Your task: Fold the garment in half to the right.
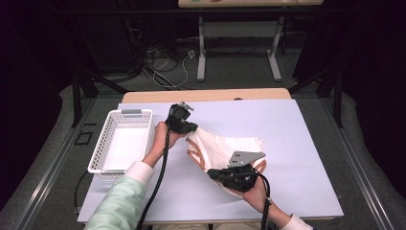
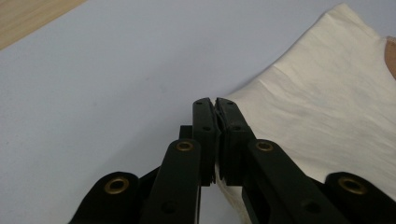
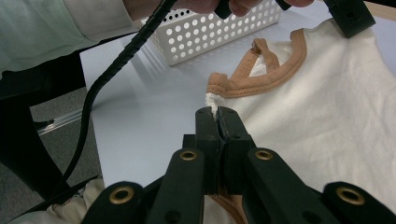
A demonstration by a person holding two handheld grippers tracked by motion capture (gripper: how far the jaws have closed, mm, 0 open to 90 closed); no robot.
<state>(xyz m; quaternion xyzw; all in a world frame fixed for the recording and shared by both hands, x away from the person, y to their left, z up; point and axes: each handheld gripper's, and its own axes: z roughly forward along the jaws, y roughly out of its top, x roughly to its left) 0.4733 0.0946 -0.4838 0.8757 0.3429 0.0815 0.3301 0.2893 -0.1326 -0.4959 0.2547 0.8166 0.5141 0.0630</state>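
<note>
The right gripper (image 3: 215, 114) pinches the cream garment (image 3: 327, 107) beside its tan trim (image 3: 275, 77), apparently at a strap, near the white basket (image 3: 219, 32).

A lab: black-curtained frame, loose floor cables (image 1: 165, 67), lavender-covered work table (image 1: 297, 143).

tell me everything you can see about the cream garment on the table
The cream garment looks like a small sleeveless top of soft knit cloth, with tan-orange ribbed trim along its openings. It lies crumpled on the pale table cover, right of the white perforated basket, partly lifted. The left gripper is shut on one plain cream edge; the right gripper is shut on an edge beside the trim, a tuft of cloth poking out between its jaws.
</note>
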